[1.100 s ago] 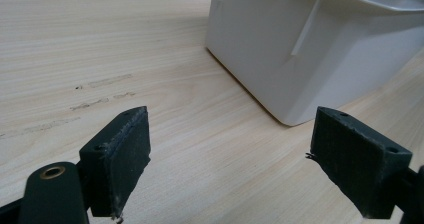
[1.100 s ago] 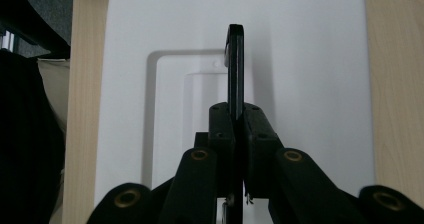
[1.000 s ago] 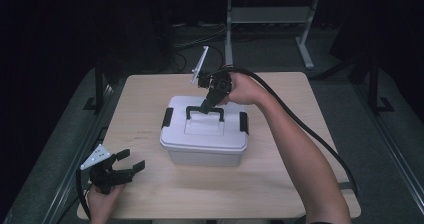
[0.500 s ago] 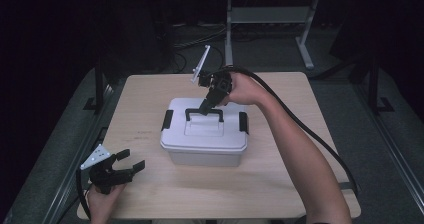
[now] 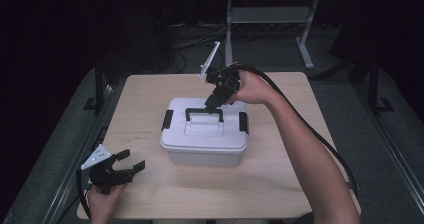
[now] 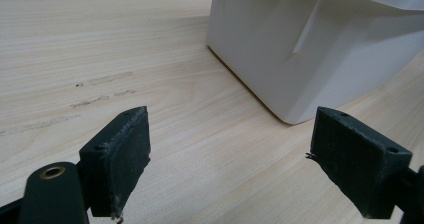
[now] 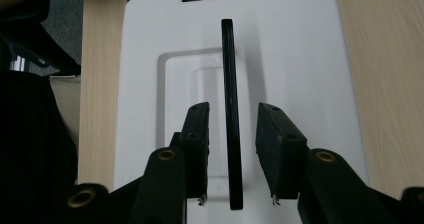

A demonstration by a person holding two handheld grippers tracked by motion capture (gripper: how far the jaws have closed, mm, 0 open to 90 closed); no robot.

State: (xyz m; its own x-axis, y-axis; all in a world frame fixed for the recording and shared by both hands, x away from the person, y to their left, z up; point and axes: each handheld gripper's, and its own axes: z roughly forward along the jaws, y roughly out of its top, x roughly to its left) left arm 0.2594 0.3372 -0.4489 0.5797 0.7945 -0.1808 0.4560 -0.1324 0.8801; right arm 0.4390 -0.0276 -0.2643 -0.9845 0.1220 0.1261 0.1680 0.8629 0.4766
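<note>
A white plastic box [image 5: 205, 139] with a black carry handle [image 5: 202, 111] and black side latches stands in the middle of the wooden table [image 5: 280, 184]. My right gripper [image 5: 212, 104] points down at the handle's right end. In the right gripper view the jaws are open and straddle the upright handle [image 7: 229, 84], with a narrow gap on each side, above the white lid [image 7: 295, 59]. My left gripper [image 5: 131, 161] rests low near the table's front left corner, open and empty. The left gripper view has the box's lower corner [image 6: 310, 44] ahead of the wide-apart jaws.
A black latch [image 5: 167, 120] sits on the box's left end and another [image 5: 243, 122] on its right. Bare wood lies in front of and left of the box. A metal stand [image 5: 230, 29] and cables are on the dark floor beyond the table.
</note>
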